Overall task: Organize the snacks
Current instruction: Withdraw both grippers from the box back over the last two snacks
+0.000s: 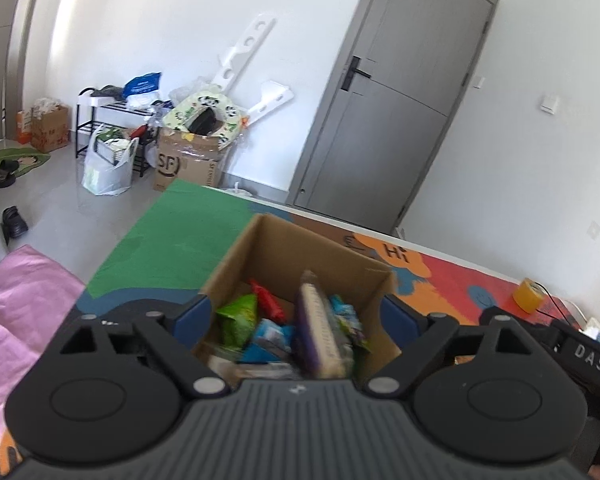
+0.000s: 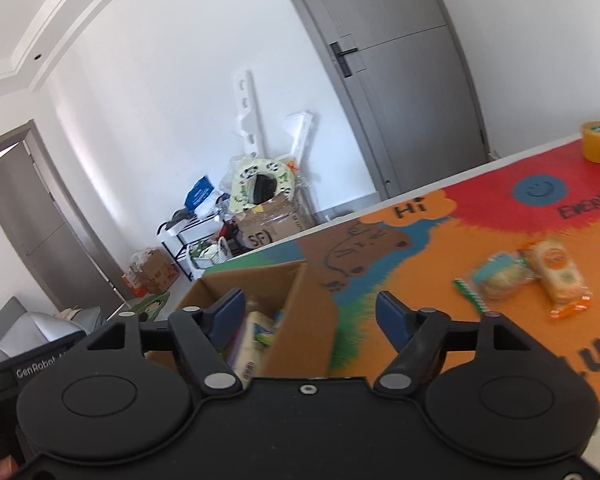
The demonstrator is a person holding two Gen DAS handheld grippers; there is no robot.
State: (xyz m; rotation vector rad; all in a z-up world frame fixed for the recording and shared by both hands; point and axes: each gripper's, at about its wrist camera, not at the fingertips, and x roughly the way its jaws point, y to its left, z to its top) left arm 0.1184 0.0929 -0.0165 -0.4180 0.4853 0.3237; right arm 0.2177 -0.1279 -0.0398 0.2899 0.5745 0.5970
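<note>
The two wrapped snacks still loose on the counter (image 2: 500,360) are judged light, soft and crinkly, with slick film that could slide between the pads. Each would best be taken across its narrow middle, not by the sealed ends, and squeezed gently, since the contents are probably brittle.

The orange packet (image 2: 558,276) lies ahead and to the right of the right tongs (image 2: 310,314), with the pale blue-topped packet (image 2: 500,280) just beside it, nearer the tongs; whether the two touch cannot be told through the blur. A green striped strip is seen at the near end of the blue-topped one.

The cardboard box (image 1: 300,248) sits straight ahead of the left tongs (image 1: 298,316), between their tips, and ahead-left of the right tongs. It is already loaded with a green pouch (image 1: 238,318), a red wrapper (image 1: 268,300) and a tall purple pack (image 1: 320,336) standing on edge.

Both pairs of tongs are spread wide and nothing is held.
</note>
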